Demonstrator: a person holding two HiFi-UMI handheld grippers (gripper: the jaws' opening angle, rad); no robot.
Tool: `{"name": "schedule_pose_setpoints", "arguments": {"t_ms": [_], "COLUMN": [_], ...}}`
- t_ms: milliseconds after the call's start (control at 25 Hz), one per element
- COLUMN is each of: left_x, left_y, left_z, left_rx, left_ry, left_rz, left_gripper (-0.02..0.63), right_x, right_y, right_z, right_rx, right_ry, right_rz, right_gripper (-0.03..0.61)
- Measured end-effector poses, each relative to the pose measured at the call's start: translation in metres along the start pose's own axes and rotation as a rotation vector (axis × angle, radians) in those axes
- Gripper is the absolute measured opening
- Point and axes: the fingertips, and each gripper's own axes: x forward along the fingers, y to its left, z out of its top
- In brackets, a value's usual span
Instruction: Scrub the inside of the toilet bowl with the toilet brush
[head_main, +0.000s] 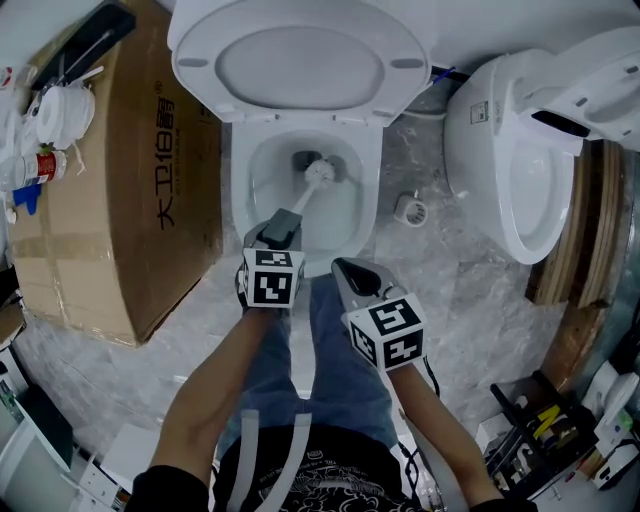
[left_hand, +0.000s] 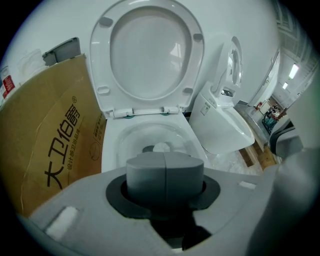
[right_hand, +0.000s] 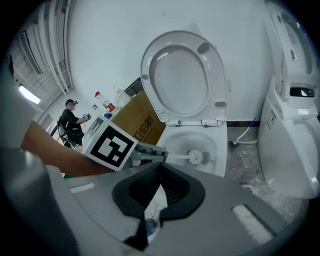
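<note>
The white toilet (head_main: 240, 190) stands with its seat and lid (head_main: 300, 60) raised. The toilet brush's white head (head_main: 319, 171) sits low in the bowl by the drain hole, and its handle slants back toward me. My left gripper (head_main: 282, 228) is shut on the grey handle end (left_hand: 165, 177), just over the bowl's front rim. The brush head (left_hand: 161, 147) shows beyond it in the left gripper view. To the right of the left one, my right gripper (head_main: 352, 270) hovers shut with nothing in it, outside the bowl. From the right gripper view, the brush head (right_hand: 196, 157) lies inside the bowl.
A large cardboard box (head_main: 120, 180) stands close on the toilet's left, with bottles (head_main: 45, 165) behind it. A second toilet (head_main: 520, 160) stands at the right against wooden boards (head_main: 580, 240). A small floor fitting (head_main: 410, 208) lies between the toilets. Tools (head_main: 540, 420) lie at the lower right.
</note>
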Motion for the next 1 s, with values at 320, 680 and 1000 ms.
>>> {"name": "schedule_pose_setpoints", "arguments": {"t_ms": [320,680,1000], "left_x": [0.007,0.000,-0.018], "left_y": [0.013,0.043,0.067], "left_z": [0.017,0.018,-0.002], "left_rx": [-0.030,-0.071,-0.080], "left_ry": [-0.016,-0.028,-0.013], "left_rz": [0.037,0.085,0.117], "left_gripper": [0.152,0.152,0.152], "right_x": [0.000,0.006,0.013], "right_y": [-0.014,-0.009,0.010], "right_z": [0.000,-0.004,-0.004], "right_rx": [-0.019,-0.022,-0.026], "right_ry": [0.025,0.034,0.026], "right_rz": [-0.003,0.007,0.015], "right_gripper": [-0.002,-0.002,-0.002]}}
